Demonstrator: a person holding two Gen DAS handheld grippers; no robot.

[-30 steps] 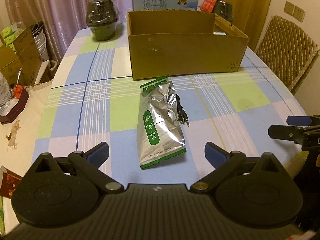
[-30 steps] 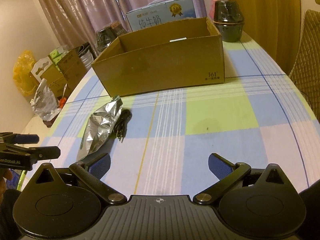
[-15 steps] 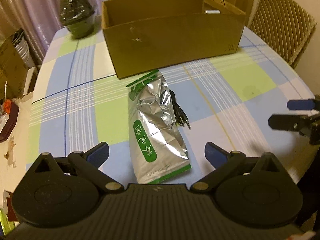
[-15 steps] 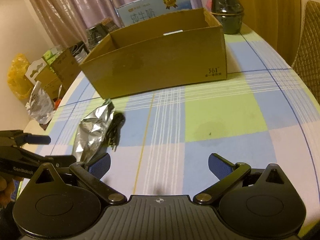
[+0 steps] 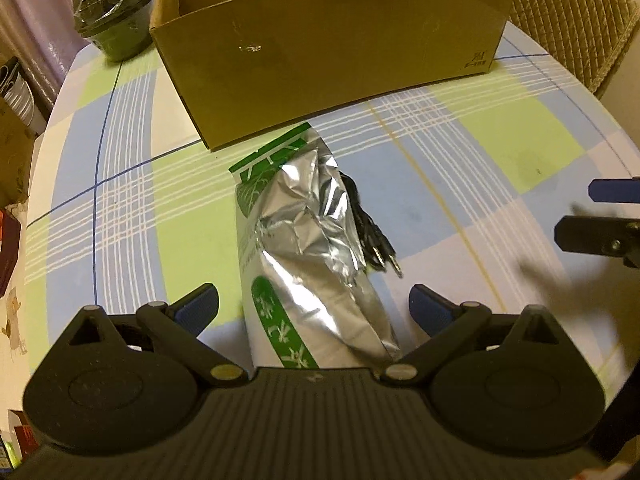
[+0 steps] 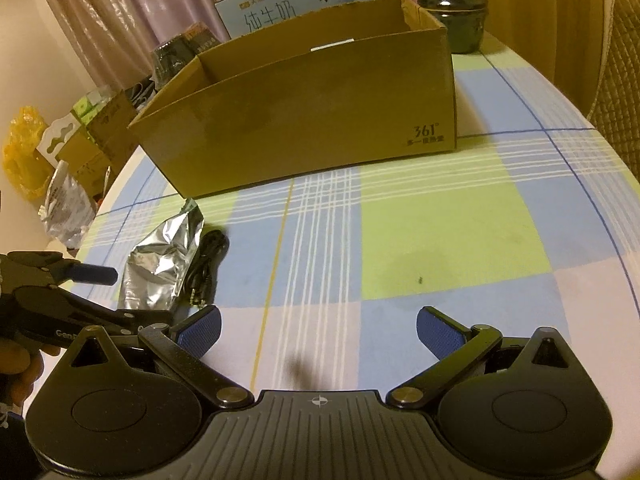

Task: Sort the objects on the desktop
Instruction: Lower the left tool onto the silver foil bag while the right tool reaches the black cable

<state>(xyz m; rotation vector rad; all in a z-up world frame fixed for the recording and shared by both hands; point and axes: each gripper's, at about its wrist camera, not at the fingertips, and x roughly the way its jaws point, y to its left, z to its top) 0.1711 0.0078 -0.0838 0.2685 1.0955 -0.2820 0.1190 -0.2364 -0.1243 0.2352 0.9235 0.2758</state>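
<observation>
The worktop (image 5: pixel 132 184) wears a check of pale blue, light green and white. The pouch (image 5: pixel 308 240) is crinkled silver with green bands. The far box (image 5: pixel 332 52) is plain brown, the cable (image 6: pixel 208 264) black, and the tool pads (image 6: pixel 434 330) blue.

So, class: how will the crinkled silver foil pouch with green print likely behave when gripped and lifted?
The silver foil pouch with green print looks creased and puffy, so it will probably crumple and sag. Its shiny film may slip between the open left gripper fingers. It seems light.
</observation>
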